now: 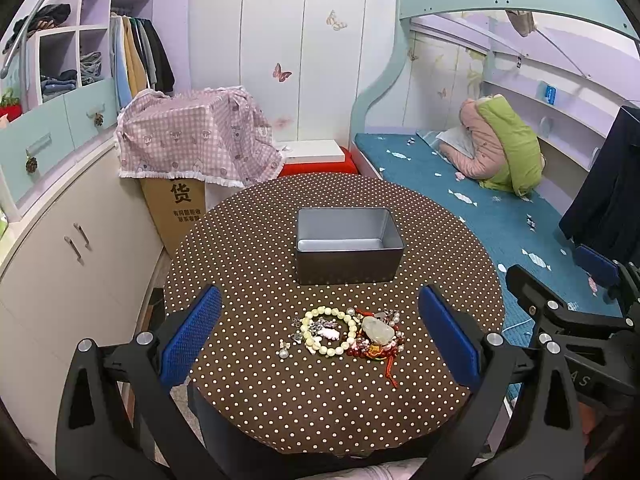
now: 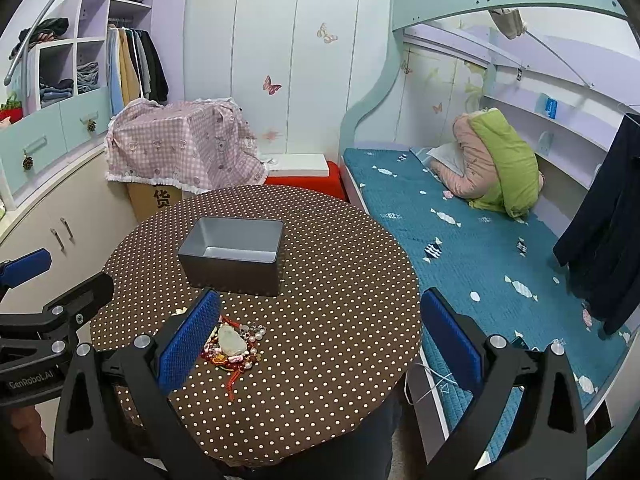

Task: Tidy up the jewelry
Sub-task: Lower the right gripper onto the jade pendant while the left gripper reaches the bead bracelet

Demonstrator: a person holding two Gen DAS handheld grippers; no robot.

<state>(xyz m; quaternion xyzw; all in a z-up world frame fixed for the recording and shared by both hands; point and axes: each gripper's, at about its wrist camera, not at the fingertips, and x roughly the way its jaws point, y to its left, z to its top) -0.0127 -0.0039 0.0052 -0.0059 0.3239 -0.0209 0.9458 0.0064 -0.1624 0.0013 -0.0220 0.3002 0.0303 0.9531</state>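
Note:
A pile of jewelry lies on the round dotted table (image 1: pixel 280 408): a pale bead bracelet (image 1: pixel 329 331), a white stone pendant (image 1: pixel 375 330) on red cord and beads, and small crystal pieces (image 1: pixel 286 348). An empty grey metal box (image 1: pixel 347 245) stands behind the pile. My left gripper (image 1: pixel 320 336) is open and empty, with its blue pads on either side of the pile and above it. My right gripper (image 2: pixel 320 340) is open and empty; its left pad (image 2: pixel 188 344) hides part of the pile, with the pendant (image 2: pixel 231 341) showing beside it. The box (image 2: pixel 236 254) stands beyond.
A bed with a teal cover (image 1: pixel 472 200) runs along the table's right side. A cardboard box under a pink checked cloth (image 1: pixel 192 140) and a red stool (image 1: pixel 320 168) stand behind the table. White cabinets (image 1: pixel 60 248) are on the left. A dark garment (image 2: pixel 608 232) hangs at right.

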